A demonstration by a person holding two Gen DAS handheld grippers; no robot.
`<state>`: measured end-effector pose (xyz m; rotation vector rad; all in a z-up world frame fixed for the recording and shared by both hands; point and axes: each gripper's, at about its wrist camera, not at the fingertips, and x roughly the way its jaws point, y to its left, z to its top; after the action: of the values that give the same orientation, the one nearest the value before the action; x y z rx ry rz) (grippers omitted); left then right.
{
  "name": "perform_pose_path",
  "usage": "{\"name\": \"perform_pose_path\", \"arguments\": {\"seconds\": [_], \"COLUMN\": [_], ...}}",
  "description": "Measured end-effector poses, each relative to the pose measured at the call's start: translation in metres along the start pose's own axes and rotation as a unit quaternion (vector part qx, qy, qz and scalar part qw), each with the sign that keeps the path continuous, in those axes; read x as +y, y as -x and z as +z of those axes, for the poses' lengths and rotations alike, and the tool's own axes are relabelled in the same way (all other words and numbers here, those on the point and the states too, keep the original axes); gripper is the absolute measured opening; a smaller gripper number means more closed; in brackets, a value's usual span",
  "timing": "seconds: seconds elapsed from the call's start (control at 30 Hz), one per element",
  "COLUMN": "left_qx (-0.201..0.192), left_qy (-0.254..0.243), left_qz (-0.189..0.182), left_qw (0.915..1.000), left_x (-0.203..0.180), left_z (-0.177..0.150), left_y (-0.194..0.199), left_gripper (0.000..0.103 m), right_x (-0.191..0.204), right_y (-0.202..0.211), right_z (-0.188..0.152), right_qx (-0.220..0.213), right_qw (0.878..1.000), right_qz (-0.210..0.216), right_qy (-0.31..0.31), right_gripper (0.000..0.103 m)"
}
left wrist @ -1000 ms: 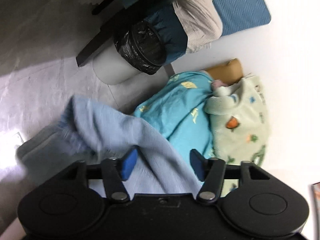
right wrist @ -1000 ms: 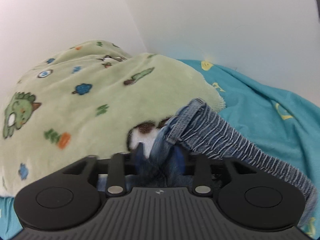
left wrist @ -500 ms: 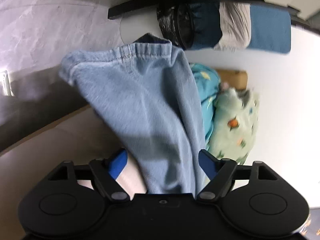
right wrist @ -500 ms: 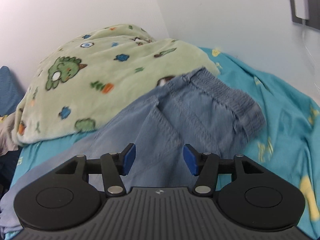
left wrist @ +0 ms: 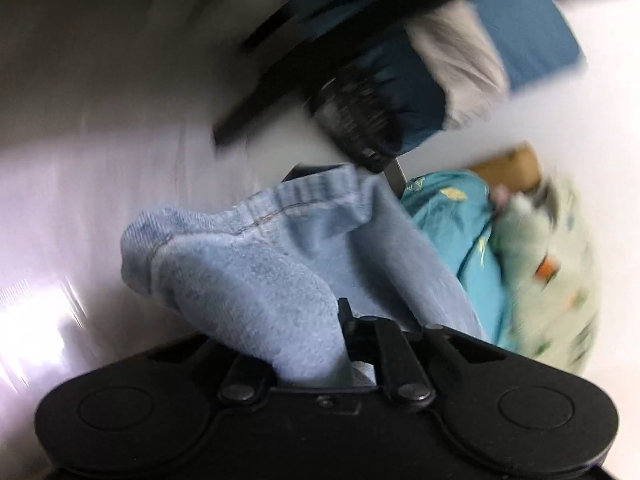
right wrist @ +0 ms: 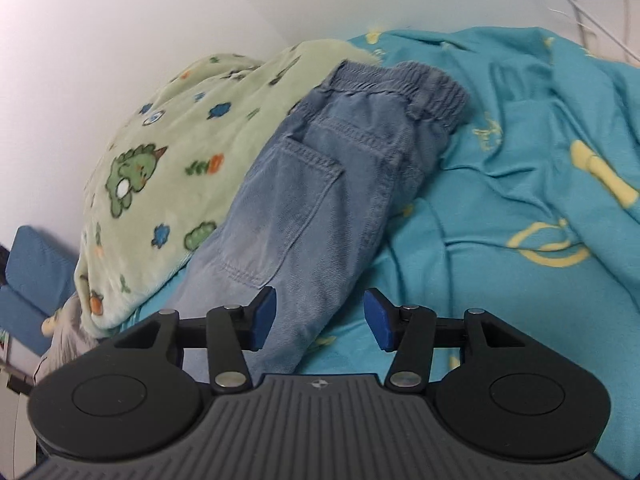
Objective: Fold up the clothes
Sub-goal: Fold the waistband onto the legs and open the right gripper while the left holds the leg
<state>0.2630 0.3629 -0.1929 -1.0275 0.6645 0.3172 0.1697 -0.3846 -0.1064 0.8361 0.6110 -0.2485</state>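
The denim pants (right wrist: 320, 168) are lying across the teal bedsheet (right wrist: 500, 200), beside a green dinosaur blanket (right wrist: 168, 160). The left gripper (left wrist: 348, 344) is clenching their hem; the right gripper (right wrist: 320, 316) is closing slightly, pads clear of the cloth.

No legible text, number or brand name is found in either view. Only a small compass-like emblem is seen on the right gripper (right wrist: 320, 320) housing; it carries no readable lettering.
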Motion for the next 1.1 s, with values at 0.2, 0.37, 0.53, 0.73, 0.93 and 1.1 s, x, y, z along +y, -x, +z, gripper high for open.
{"name": "perform_pose_path", "arguments": {"seconds": [0.2,0.37,0.53,0.73,0.93,1.1], "left_qx": [-0.115,-0.163,-0.153,-0.127,-0.055,-0.028], "left_qy": [-0.108,-0.232,-0.322,-0.398,-0.452,-0.5], "left_qz": [-0.024,-0.071,-0.101,-0.107,-0.083,-0.039], "left_qw": [0.9872,0.9562,0.9289,0.9021,0.8865,0.8646], "left_x": [-0.099,-0.204,-0.292,-0.335,-0.329,-0.299], "left_z": [0.002,-0.04,-0.11,-0.208,-0.301,-0.352], "left_y": [0.073,0.119,0.131,0.107,0.05,0.013], "left_gripper": [0.006,0.006,0.006,0.006,0.006,0.007], "right_x": [-0.007,-0.01,-0.011,-0.015,-0.029,-0.038], "right_y": [0.013,0.023,0.029,0.031,0.032,0.028], "right_z": [0.009,0.016,0.023,0.032,0.044,0.051], "right_qx": [-0.052,-0.072,-0.079,-0.072,-0.071,-0.063], "right_qw": [0.998,0.995,0.993,0.992,0.993,0.994], "right_qz": [0.009,0.016,0.035,0.035,0.053,0.077], "right_qy": [0.041,0.069,0.079,0.095,0.072,0.046], "right_gripper": [0.05,0.049,0.049,0.05,0.05,0.05]}}
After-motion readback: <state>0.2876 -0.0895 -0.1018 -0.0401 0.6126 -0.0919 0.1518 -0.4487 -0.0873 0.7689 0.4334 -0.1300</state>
